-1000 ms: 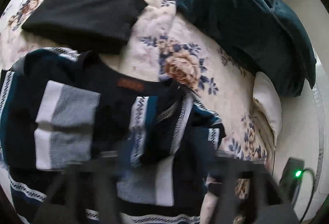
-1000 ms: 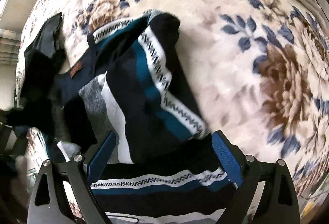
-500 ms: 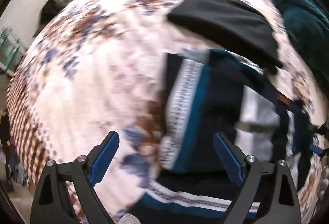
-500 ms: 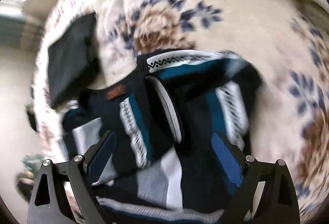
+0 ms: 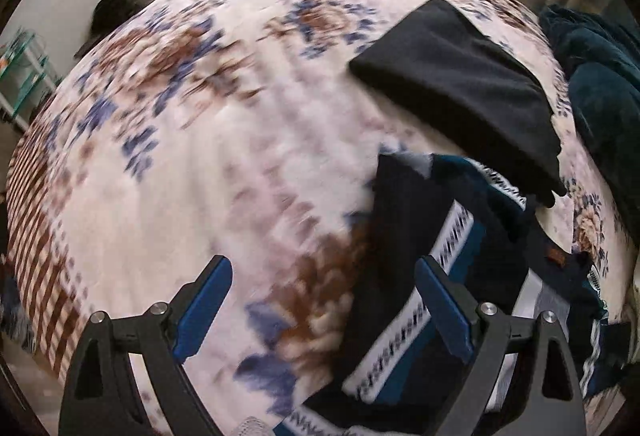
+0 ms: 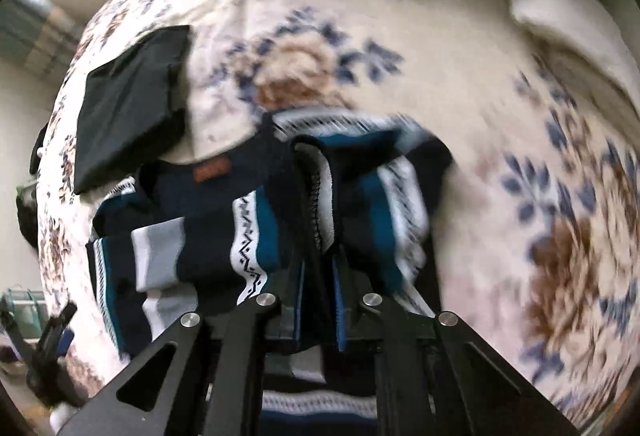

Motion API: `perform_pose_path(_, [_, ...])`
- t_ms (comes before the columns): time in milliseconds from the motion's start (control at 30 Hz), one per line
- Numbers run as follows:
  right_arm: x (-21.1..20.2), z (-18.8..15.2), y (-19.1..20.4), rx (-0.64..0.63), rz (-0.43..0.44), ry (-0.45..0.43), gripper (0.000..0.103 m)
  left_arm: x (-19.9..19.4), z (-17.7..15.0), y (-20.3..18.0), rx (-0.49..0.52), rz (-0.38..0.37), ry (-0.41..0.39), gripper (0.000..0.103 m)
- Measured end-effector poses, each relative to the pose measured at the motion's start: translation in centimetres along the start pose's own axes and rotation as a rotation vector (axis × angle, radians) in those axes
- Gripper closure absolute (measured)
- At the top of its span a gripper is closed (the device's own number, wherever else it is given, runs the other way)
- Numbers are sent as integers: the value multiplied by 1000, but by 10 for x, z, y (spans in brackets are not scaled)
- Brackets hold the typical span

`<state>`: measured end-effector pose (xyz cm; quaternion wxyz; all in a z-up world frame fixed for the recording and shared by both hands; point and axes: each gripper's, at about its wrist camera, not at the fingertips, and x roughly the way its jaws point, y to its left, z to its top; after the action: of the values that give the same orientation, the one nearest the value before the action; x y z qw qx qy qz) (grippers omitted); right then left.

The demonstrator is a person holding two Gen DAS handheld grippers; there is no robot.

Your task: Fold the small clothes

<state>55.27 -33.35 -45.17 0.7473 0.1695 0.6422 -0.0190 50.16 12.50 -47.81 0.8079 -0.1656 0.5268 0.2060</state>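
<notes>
left wrist view: the left gripper fills the bottom of the frame, its two black arms tipped with blue pads, jaws spread wide and holding nothing. between and beyond them lies a floral bedspread, cream with brown and blue flowers, blurred. the patterned sweater, navy with teal and white zigzag bands, lies in the lower right of the frame; its left edge passes under the right-hand finger, and it is not clear whether that finger touches it. a brown label shows on it at the right. just above it, in the upper right, a folded black garment rests on the bedspread, its lower corner overlapping the sweater. a dark teal blanket is heaped at the right edge. a green shelf stands at the far left.

right wrist view: the right gripper rises from the bottom centre. its jaws have just been closing and now stand nearly together, pinching a raised fold of the sweater's dark knit between the blue pads. the rest of the sweater spreads across the centre and lower left of the frame. the black garment sits in the upper left, the teal blanket along the top edge, and a cream pillow in the upper right. the other gripper shows small at the lower left edge.
</notes>
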Motion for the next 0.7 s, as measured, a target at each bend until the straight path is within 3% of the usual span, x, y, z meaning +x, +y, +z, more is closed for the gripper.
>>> perform_pose_path(133, [16,-10,-39,58,-51,51,91,24,9,-24,62,-4,29,10])
perform_pose_path(233, [28,-11,-61,134,-38,71,91,41,12,-37,114,8,40,10])
perform_pose_path(333, [37,-11,-67,133,-26,94,89,64,7,-48,188,58,73,10])
perform_pose_path(400, [49,-9,-73,144,-32,143,66,74,4,-47,207,66,107,10])
perform_pose_path(433, [50,-8,-79,161,-34,154,62,73,4,-45,203,61,108,10])
perform_pose_path(600, [16,-12,-94,222,25,46,59,41,1,-40,197,6,32,10])
perform_pose_path(667, [14,-15,-91,196,73,32,59,43,-4,-45,240,37,34,10])
perform_pose_path(700, [20,-17,-87,162,93,48,59,57,-10,-46,272,74,71,10])
